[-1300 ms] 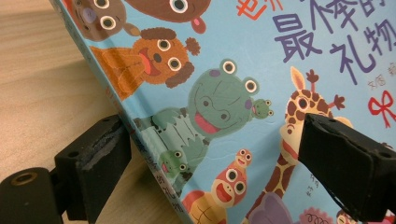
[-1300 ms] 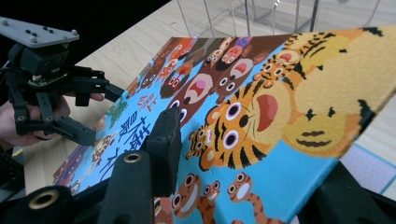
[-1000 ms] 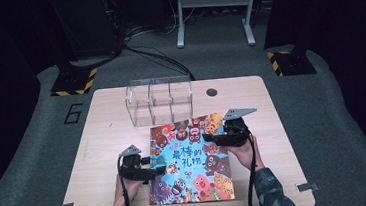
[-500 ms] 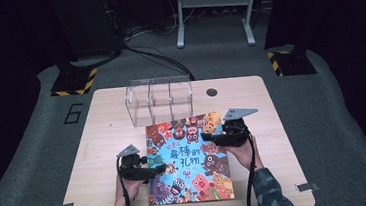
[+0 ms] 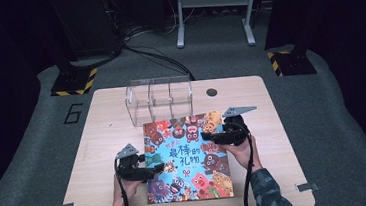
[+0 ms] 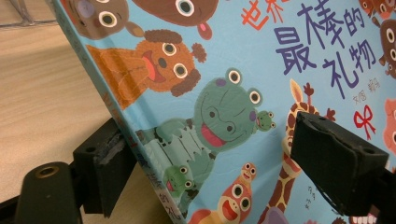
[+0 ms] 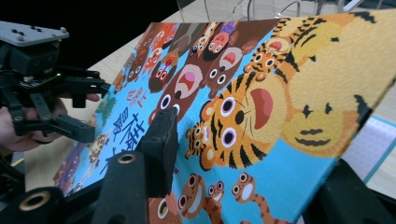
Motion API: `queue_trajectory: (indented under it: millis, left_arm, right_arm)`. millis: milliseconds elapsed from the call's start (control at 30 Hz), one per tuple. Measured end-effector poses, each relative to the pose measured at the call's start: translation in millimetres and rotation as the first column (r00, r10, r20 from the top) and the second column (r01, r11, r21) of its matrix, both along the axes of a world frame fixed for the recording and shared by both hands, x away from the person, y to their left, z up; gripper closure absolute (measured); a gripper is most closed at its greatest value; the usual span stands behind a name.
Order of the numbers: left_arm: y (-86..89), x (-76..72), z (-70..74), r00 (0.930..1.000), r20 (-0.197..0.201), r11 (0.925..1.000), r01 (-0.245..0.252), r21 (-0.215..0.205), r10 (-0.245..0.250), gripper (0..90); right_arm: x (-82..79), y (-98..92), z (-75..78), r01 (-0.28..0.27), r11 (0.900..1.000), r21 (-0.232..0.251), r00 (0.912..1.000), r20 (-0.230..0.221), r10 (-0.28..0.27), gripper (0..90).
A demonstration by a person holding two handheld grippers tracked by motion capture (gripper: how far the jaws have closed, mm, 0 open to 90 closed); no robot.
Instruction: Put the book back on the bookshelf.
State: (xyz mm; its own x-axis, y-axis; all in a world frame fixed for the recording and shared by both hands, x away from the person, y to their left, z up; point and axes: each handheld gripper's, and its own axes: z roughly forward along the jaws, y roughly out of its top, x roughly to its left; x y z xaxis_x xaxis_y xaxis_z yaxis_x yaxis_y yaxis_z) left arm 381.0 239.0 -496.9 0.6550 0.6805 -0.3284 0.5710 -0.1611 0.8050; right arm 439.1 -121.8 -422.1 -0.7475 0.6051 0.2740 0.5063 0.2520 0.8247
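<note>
A picture book (image 5: 186, 158) with a blue cover of cartoon animals lies in the middle of the wooden table (image 5: 105, 140). My left gripper (image 5: 156, 169) is shut on its left spine edge, one jaw under the spine and one on the cover (image 6: 233, 93). My right gripper (image 5: 208, 137) is shut on the book's right edge near the top. In the right gripper view the cover (image 7: 243, 107) rises tilted off the table, with the left gripper (image 7: 70, 107) at its far side. A hand holds each gripper.
A clear plastic box (image 5: 159, 97) with dividers stands just behind the book's top edge. A small round hole (image 5: 212, 92) sits in the table to the box's right. Bare wood lies on both sides of the book. Dark carpet surrounds the table.
The book has shifted slightly left and turned squarer to the table, with both grippers still holding its edges.
</note>
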Motion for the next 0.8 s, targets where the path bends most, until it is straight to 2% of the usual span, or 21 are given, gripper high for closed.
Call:
queue_trajectory:
  millis: [267,367,433,667,800]
  left_arm:
    - [2.4,-0.9,5.0,0.9997,0.022,0.9999,0.005,0.014,-0.005,18.4]
    - [2.1,-0.8,6.6,0.9994,0.034,0.9993,-0.001,0.038,-0.001,18.7]
    - [2.4,0.0,7.3,0.9994,0.032,0.9984,0.014,0.055,-0.016,19.1]
    - [3.6,0.0,8.8,0.9995,0.027,0.9984,0.015,0.055,-0.017,19.9]
    - [3.9,-0.4,11.0,0.9991,0.039,0.9981,0.016,0.06,-0.018,21.0]
  right_arm:
    - [2.5,1.8,0.0,0.03,0.999,-0.026,0.9984,-0.047,-0.031,46.2]
    - [2.0,2.4,0.8,0.031,0.999,-0.031,0.9987,-0.04,-0.033,46.1]
    - [1.2,3.6,2.1,0.03,0.999,-0.037,0.9985,-0.043,-0.032,45.9]
    - [0.1,5.3,4.9,0.04,0.998,-0.05,0.9976,-0.055,-0.042,45.6]
    - [-0.2,5.5,5.5,0.04,0.997,-0.06,0.9984,-0.037,-0.042,44.5]
